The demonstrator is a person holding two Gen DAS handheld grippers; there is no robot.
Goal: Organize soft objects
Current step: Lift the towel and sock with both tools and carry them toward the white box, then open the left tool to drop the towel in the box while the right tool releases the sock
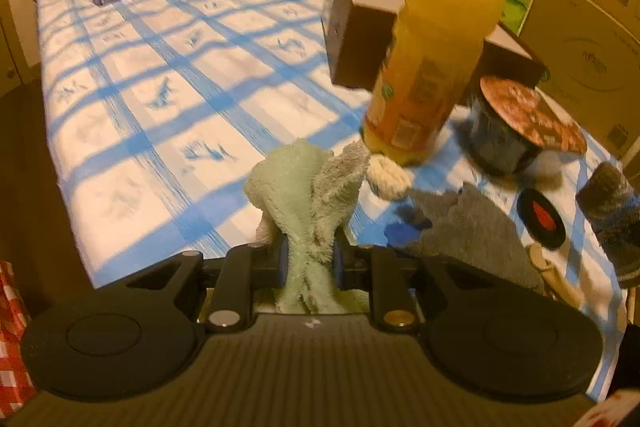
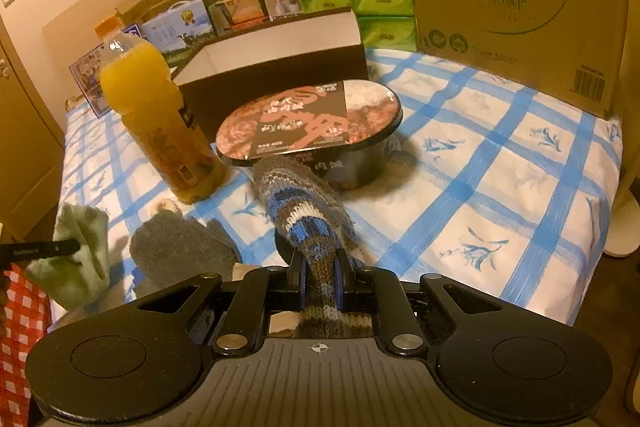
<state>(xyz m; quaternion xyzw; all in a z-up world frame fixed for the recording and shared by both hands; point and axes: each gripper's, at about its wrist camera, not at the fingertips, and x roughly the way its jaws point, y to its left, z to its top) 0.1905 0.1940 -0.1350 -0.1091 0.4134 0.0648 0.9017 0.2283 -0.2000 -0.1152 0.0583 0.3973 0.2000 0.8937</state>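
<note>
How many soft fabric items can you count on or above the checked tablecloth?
3. Green towel gripped by the left gripper; knitted sock gripped by the right gripper; grey cloth lying flat between them. More may be hidden.

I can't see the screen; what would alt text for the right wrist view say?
Two black fingers pinch a blue, grey and brown striped knitted sock above a blue-checked white tablecloth. Behind it stand a clear plastic bottle of orange juice and a black oval lidded food tub.
</note>
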